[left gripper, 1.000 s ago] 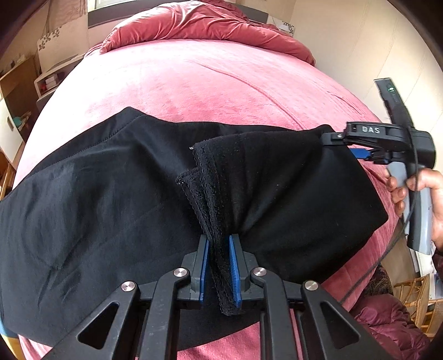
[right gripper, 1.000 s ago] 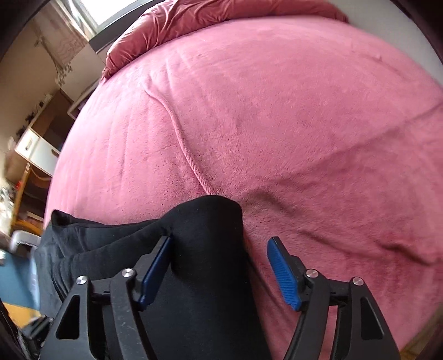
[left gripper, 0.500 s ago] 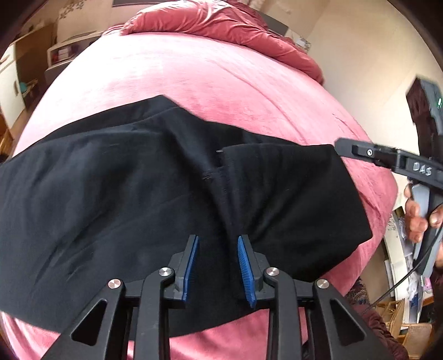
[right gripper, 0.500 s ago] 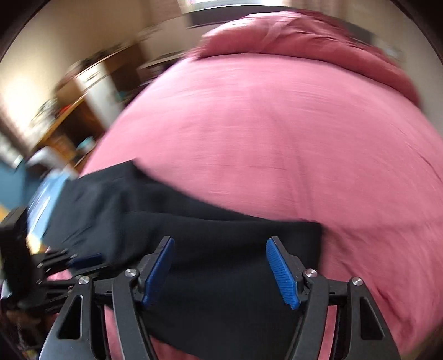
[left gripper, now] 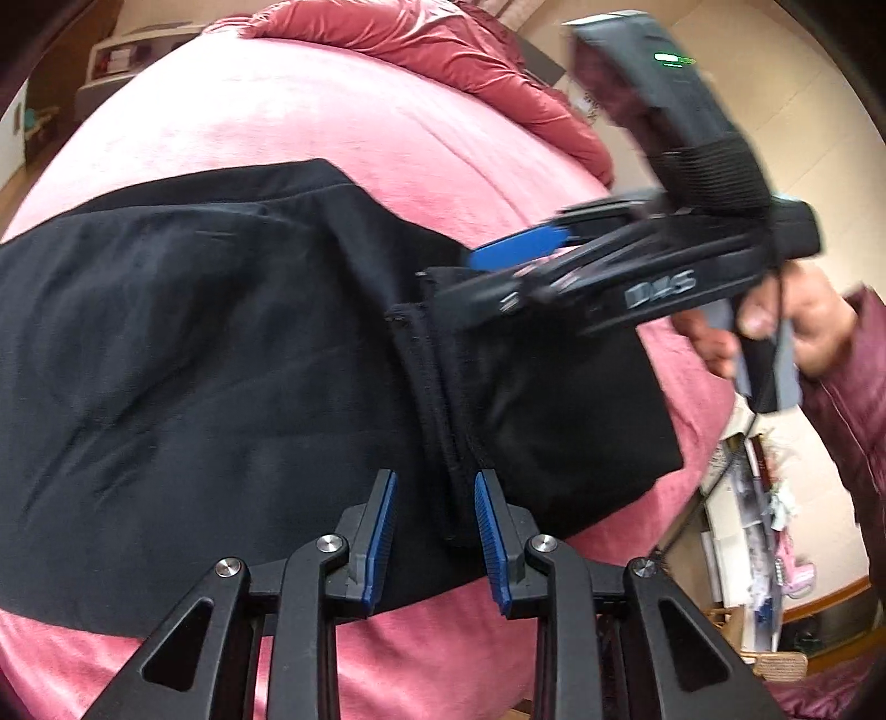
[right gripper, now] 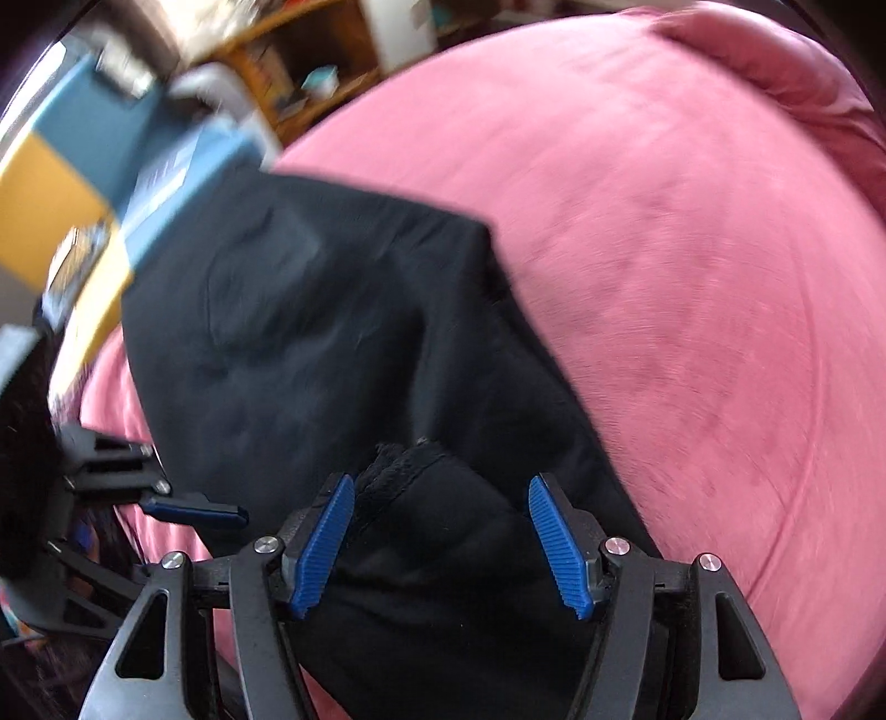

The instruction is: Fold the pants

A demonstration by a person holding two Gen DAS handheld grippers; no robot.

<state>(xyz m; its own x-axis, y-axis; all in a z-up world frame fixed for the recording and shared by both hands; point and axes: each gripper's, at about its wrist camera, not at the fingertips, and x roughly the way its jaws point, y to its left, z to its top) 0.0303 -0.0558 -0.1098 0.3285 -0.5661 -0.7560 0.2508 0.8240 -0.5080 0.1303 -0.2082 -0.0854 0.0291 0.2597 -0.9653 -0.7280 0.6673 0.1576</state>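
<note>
Black pants (left gripper: 210, 354) lie folded across a pink bed (left gripper: 310, 105), with a doubled hem edge (left gripper: 437, 410) running toward me. My left gripper (left gripper: 434, 531) is open, its blue pads on either side of that hem edge near the bed's front. My right gripper (left gripper: 498, 266) shows in the left wrist view, open, hovering over the far end of the hem. In the right wrist view the right gripper (right gripper: 443, 543) is open above the pants (right gripper: 332, 332), with the hem corner (right gripper: 404, 459) between its pads. The left gripper (right gripper: 188, 509) shows there at the left.
A red duvet (left gripper: 443, 50) is bunched at the head of the bed. Shelves and clutter (left gripper: 764, 526) stand beyond the bed's right side. A blue and yellow box (right gripper: 83, 166) and wooden shelves (right gripper: 310, 72) lie past the pants in the right wrist view.
My left gripper has let go of the hem and opened. The right gripper has swung around from the pants' right end to above the far end of the hem.
</note>
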